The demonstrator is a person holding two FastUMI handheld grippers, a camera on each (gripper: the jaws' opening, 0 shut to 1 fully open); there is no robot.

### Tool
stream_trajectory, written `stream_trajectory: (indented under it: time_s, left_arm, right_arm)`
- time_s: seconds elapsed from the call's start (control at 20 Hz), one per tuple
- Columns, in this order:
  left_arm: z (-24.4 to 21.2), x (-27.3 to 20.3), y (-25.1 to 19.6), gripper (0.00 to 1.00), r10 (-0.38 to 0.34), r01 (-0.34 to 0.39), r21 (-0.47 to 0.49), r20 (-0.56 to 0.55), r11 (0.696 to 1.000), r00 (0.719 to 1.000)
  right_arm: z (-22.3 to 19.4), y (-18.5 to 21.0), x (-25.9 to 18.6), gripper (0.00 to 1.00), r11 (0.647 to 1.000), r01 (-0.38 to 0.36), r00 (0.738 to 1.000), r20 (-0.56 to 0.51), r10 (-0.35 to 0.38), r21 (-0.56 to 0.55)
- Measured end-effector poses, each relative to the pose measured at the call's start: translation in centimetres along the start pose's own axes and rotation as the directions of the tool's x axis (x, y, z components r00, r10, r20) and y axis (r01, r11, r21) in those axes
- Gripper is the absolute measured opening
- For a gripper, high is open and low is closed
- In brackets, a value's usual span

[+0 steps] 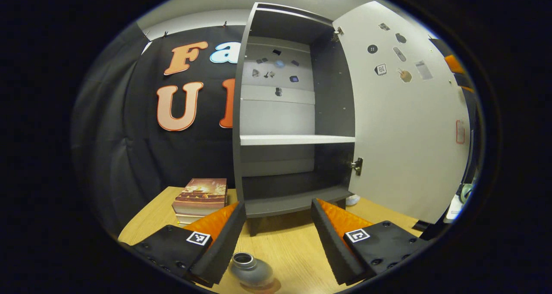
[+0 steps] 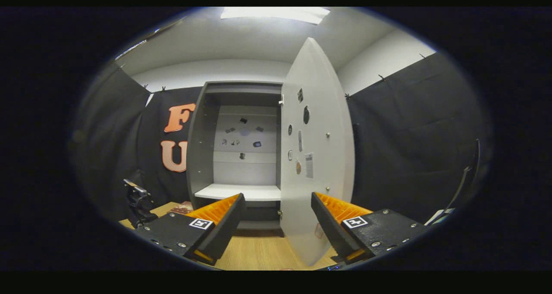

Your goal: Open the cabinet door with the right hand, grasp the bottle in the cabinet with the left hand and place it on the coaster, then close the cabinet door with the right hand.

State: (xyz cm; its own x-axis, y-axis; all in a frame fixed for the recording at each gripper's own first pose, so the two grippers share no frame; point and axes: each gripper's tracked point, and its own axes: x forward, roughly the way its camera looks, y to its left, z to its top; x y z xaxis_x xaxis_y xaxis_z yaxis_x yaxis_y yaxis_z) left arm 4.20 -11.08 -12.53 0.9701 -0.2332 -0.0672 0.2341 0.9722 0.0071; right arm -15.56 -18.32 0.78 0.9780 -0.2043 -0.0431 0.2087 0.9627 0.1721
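Standing bottle point(image 1: 251, 270) between left claw point(image 1: 278, 238) fingers

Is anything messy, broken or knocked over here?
Nothing looks spilled or broken. The small grey metal bottle stands upright on the wooden table, and the white cabinet door just hangs open on the grey cabinet.

Both views are evenly lit from above. In the right gripper view a ceiling light panel point(image 2: 276, 14) glares white, washing out its own edges. The cabinet door point(image 1: 401, 113) catches the light and reads bright, while the cabinet point(image 1: 297, 156) interior under its shelf sits in shadow. A soft shadow lies on the table point(image 1: 284, 242) under the cabinet. Fisheye distortion bows straight edges strongly near the rims. The right gripper view is slightly softer and grainier; the left gripper view is sharp.
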Motion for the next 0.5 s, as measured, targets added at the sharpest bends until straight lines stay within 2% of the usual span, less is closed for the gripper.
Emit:
stream_trajectory:
  time_s: [0.3,0.4,0.45,0.5]
  left_arm:
    - [5.2,-0.2,-1.5,0.97,0.041,-0.041,-0.026,0.031,0.999,0.999]
    - [6.3,-0.5,-1.9,0.95,0.053,-0.053,-0.009,0.030,0.999,0.998]
    - [6.7,-0.7,-2.1,0.95,0.060,-0.059,-0.007,0.027,0.998,0.998]
    - [7.3,-0.9,-2.4,0.95,0.062,-0.062,-0.010,0.028,0.998,0.998]
  right_arm:
    - [1.9,-9.4,-1.4,0.93,0.981,0.174,0.983,0.075,-0.167,-0.086]
    - [1.4,-12.0,-1.2,0.93,0.973,0.209,0.978,0.049,-0.205,-0.099]
    - [1.1,-12.9,-0.9,0.96,0.973,0.213,0.977,0.034,-0.211,-0.092]
    - [0.7,-13.4,-0.3,0.94,0.976,0.205,0.979,0.014,-0.205,-0.075]
